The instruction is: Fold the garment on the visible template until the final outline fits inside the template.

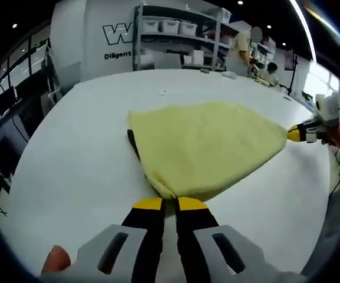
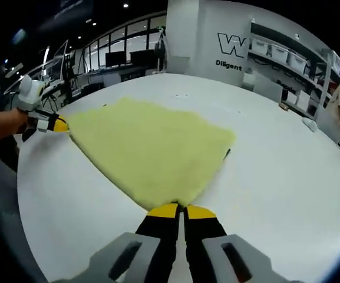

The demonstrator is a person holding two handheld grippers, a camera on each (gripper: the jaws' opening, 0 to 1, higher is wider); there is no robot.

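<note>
Pinched shut on one corner of the yellow garment (image 1: 208, 144): left gripper (image 1: 170, 204). Clamped likewise on the opposite corner: right gripper (image 2: 181, 210), seen too from the left gripper view at the far tip (image 1: 295, 133). Stretched flat between both, on the white table (image 1: 75, 171), with a dark template edge (image 1: 132, 143) peeking from beneath. Likely mid-fold; next, probably carrying both corners together across the cloth, keeping edges aligned.

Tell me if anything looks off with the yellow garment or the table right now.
Nothing looks spilled or damaged. The yellow garment lies flat on the white table, pinched at opposite corners by the left gripper and right gripper. A dark strip peeks from under one edge, mostly covered.
</note>
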